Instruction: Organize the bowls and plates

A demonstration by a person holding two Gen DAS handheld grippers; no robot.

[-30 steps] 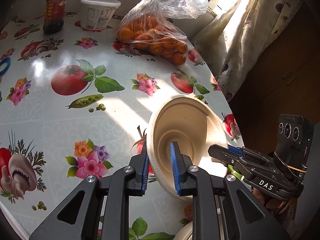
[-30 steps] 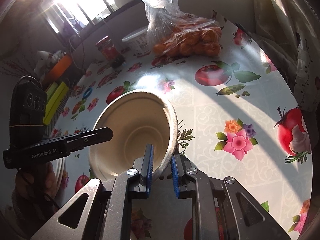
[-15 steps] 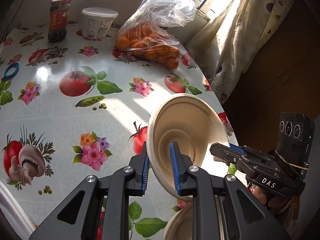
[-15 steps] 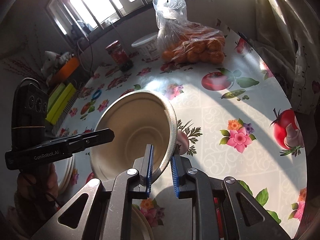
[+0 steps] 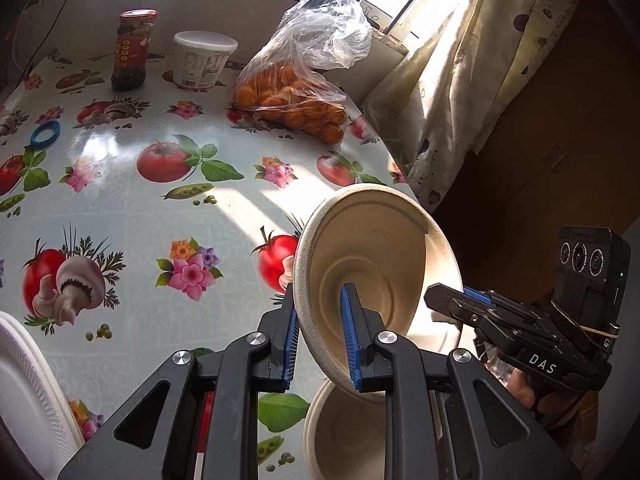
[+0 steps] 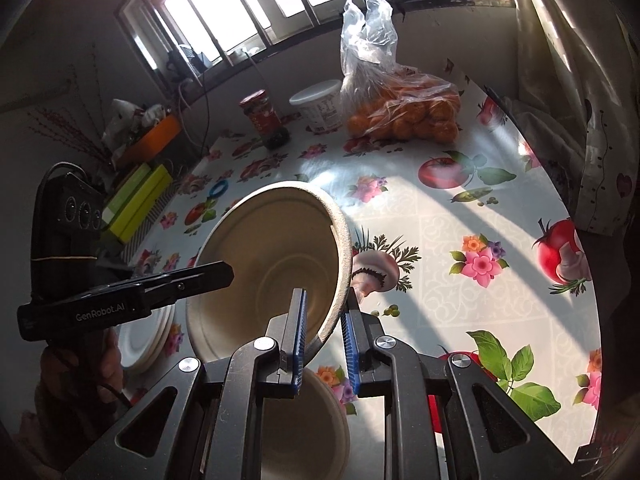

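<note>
Both grippers hold one beige paper bowl (image 5: 384, 264) tilted above the table. My left gripper (image 5: 320, 336) is shut on the bowl's left rim. My right gripper (image 6: 324, 332) is shut on the opposite rim of the same bowl (image 6: 272, 264). A second beige bowl (image 5: 340, 432) sits on the table right under the held one; it also shows in the right wrist view (image 6: 304, 428). White plates (image 5: 28, 400) are stacked at the near left, also seen in the right wrist view (image 6: 148, 332).
The table (image 5: 160, 216) has a fruit-print cloth. At the back stand a bag of oranges (image 5: 296, 100), a white tub (image 5: 204, 60) and a dark jar (image 5: 134, 50). A blue ring (image 5: 45, 134) lies left. A curtain (image 5: 460, 92) hangs at the right edge.
Both grippers have pulled back and up with the bowl between them. The second bowl under it and the plate stack have come into view.
</note>
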